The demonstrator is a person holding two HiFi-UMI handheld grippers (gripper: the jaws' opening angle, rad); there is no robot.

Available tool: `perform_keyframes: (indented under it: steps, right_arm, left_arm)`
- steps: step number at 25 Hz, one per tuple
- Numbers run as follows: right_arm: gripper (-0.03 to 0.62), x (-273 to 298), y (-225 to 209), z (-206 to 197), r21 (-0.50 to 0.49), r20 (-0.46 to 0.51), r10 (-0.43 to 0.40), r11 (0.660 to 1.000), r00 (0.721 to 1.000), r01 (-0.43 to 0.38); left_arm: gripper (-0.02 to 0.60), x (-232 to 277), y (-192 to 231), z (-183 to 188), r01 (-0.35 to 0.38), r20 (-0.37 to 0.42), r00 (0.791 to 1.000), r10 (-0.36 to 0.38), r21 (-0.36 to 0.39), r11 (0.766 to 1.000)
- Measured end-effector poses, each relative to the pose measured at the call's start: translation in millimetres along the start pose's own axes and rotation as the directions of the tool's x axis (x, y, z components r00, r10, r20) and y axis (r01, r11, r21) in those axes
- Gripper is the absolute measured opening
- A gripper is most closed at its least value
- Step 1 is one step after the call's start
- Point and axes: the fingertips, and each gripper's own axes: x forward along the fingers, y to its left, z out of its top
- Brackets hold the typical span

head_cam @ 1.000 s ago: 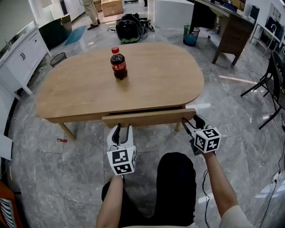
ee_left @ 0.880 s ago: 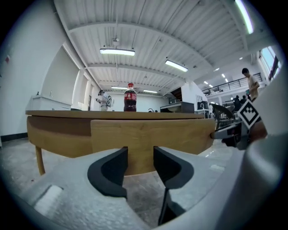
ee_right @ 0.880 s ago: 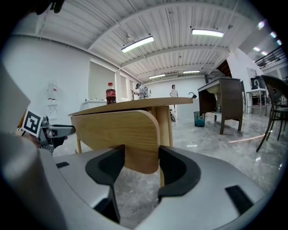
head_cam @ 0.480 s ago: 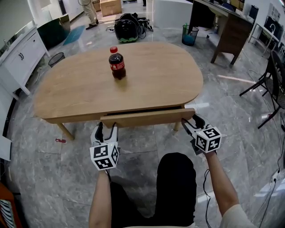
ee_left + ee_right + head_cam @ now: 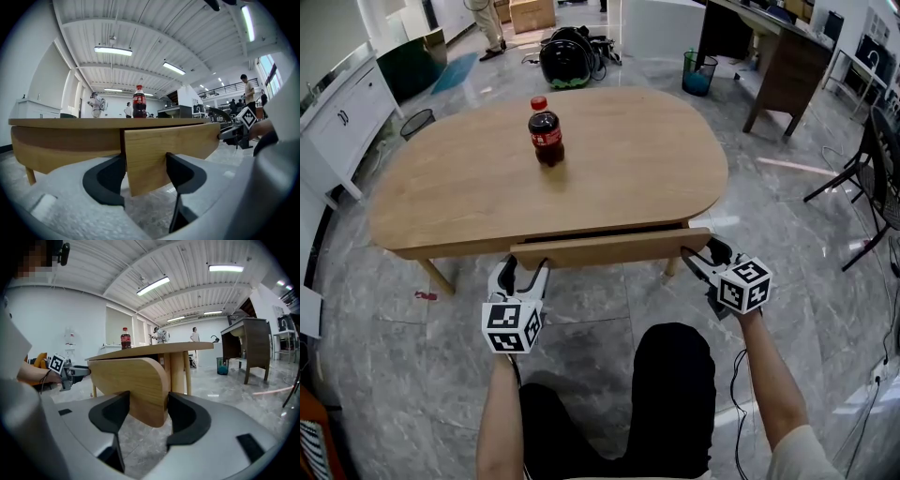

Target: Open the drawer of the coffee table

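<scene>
The left hand-held gripper is at the left end of the drawer. Its jaws have just been opening and stand wide apart, with the front panel's end between them unpressed, while the right hand-held gripper is clamped on the rounded right end. The drawer front runs side to side under the near edge of the surface, standing slightly out from it, so the pull likely comes straight back toward the person, right hand leading.
</scene>
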Motion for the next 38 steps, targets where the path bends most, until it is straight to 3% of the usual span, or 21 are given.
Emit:
perform_keyframes:
  steps: [8, 38]
  right_arm:
    - [0.259, 1, 1, 2, -0.035, -0.015, 0.01, 0.999, 1.0, -0.011]
    - [0.259, -34, 26, -13, -0.012, -0.026, -0.013, 1.0, 1.0, 0.013]
  left_arm:
    - [0.272, 4, 0, 0, 0.082, -0.005, 0.997, -0.083, -0.031, 0.996]
    - [0.27, -38, -18, -9, 0.051, 0.01, 0.999, -0.05, -0.06, 0.997]
